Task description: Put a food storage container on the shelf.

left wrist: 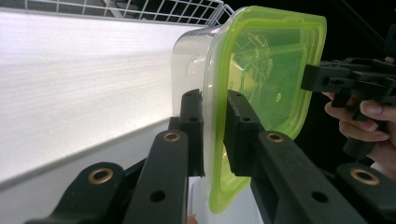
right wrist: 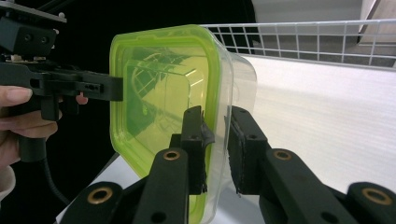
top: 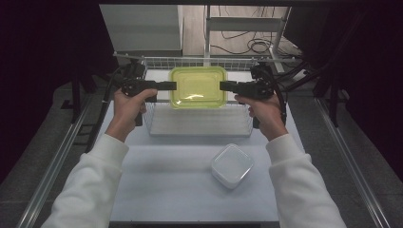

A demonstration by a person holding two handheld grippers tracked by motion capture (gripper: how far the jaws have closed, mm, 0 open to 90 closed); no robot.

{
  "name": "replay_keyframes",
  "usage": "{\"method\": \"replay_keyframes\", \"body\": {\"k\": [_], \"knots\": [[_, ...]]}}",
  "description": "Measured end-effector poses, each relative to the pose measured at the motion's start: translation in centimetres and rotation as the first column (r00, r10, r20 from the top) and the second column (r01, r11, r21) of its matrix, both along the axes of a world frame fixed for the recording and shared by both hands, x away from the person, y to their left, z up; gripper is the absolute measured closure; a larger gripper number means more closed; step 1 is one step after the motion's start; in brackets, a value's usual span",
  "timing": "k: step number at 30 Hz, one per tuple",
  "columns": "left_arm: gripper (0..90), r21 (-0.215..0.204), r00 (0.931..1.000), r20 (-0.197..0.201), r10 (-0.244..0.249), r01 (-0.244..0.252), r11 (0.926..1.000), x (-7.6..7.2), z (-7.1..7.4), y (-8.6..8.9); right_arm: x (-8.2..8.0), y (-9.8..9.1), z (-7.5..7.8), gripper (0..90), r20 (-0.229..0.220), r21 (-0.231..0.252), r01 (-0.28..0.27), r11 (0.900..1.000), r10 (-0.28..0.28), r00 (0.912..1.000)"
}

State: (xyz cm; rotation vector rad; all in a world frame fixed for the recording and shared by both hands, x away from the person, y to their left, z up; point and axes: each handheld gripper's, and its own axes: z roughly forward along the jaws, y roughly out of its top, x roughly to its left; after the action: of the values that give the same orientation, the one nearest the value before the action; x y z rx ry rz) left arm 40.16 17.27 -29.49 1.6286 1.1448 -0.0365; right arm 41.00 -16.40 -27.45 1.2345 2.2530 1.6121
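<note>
A clear box with a green lid [top: 198, 86] is held up over the wire basket [top: 199, 124] at the back of the white table [top: 166, 185]. The left gripper [top: 172, 86] pinches the lid's left edge, and the right gripper [top: 223, 86] pinches its right edge. In each gripper view the rim sits squeezed between the two black jaws. A small clear box [top: 232, 165] rests on the table nearer the person, just beside the right sleeve [top: 304, 185].

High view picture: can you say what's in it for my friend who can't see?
Two hands hold black tongs, left tongs and right tongs, at opposite sides of a green-lidded container above a wire basket. A clear lidded box sits nearer on the white table.
</note>
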Motion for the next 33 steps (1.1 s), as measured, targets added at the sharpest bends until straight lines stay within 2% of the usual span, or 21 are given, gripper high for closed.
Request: {"method": "replay_keyframes", "body": {"k": [9,15,17,23,27,30,33], "knots": [[79.1,0.005,0.9990,-0.042,-0.013,0.013,0.9999,3.5,0.3,-0.4,2.8,-0.6,-0.3,76.3,-0.043,0.028,0.022,0.9994,-0.021,0.9989],[79.1,0.017,0.9971,-0.074,-0.017,0.018,0.9997,5.2,0.1,-0.4,4.5,-0.7,-1.0,76.3,-0.096,0.055,0.037,0.9978,-0.032,0.9949],[79.1,0.015,0.9958,-0.090,-0.019,0.020,0.9997,5.6,-0.2,-0.4,4.9,-0.8,-1.2,76.2,-0.120,0.067,0.042,0.9969,-0.034,0.9922],[79.1,0.029,0.9913,-0.131,-0.017,0.021,0.9994,6.8,-1.0,-0.4,6.1,-0.5,-1.8,76.4,-0.167,0.041,0.058,0.9975,-0.050,0.9847],[79.2,0.029,0.9853,-0.171,-0.011,0.016,0.9995,7.8,-1.8,-0.3,7.3,-0.3,-2.3,76.4,-0.217,0.039,0.077,0.9963,-0.067,0.9739],[78.9,0.005,0.9824,-0.186,0.008,-0.007,1.0000,8.5,-2.2,-0.4,8.0,0.0,-2.7,75.6,-0.229,0.023,0.112,0.9935,-0.103,0.9678],[78.0,-0.025,0.9780,-0.208,0.018,-0.023,0.9994,9.1,-2.5,-0.2,8.7,0.0,-3.3,74.7,-0.256,0.050,0.128,0.9905,-0.112,0.9603]]}}
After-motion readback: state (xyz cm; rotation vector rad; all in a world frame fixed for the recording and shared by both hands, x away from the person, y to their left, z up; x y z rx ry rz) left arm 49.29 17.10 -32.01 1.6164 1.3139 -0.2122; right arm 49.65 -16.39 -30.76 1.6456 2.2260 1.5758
